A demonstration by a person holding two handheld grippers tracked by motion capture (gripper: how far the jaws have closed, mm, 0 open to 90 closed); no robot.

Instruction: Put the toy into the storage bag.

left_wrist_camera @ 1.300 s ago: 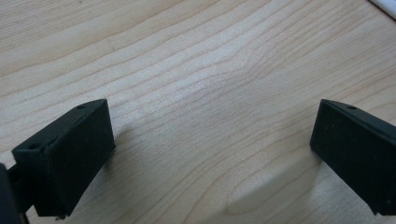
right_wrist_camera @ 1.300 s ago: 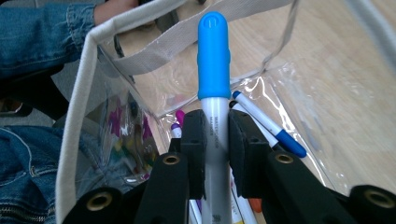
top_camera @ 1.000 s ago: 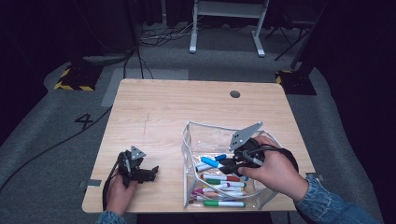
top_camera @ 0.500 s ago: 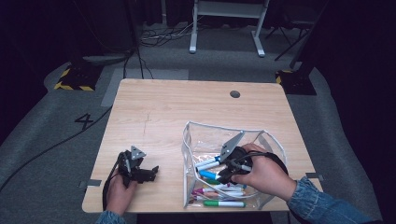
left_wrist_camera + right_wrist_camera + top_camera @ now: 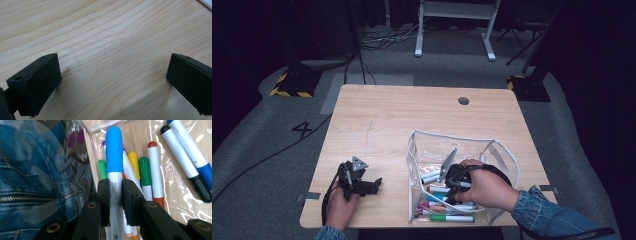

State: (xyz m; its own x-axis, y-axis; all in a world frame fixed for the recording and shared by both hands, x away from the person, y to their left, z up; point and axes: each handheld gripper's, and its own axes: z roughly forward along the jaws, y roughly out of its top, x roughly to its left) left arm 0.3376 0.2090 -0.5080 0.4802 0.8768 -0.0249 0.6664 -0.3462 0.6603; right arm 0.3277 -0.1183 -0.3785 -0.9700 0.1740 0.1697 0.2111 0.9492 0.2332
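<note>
Wooden desk (image 5: 387, 120), clear pouch (image 5: 499, 150) of markers, left gripper (image 5: 112, 82) resting wide open and empty, right gripper (image 5: 115, 195) inside pouch clamping blue-capped marker (image 5: 114, 152): lower level, release clear of the walls.

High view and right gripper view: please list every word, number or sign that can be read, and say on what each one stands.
"4": a dark numeral on the grey floor, left of the table.
Small grey print, two lines, on the white barrel of the blue-capped marker held in the right gripper: too small and blurred to read.
The other markers in the clear pouch show no readable text.
</note>
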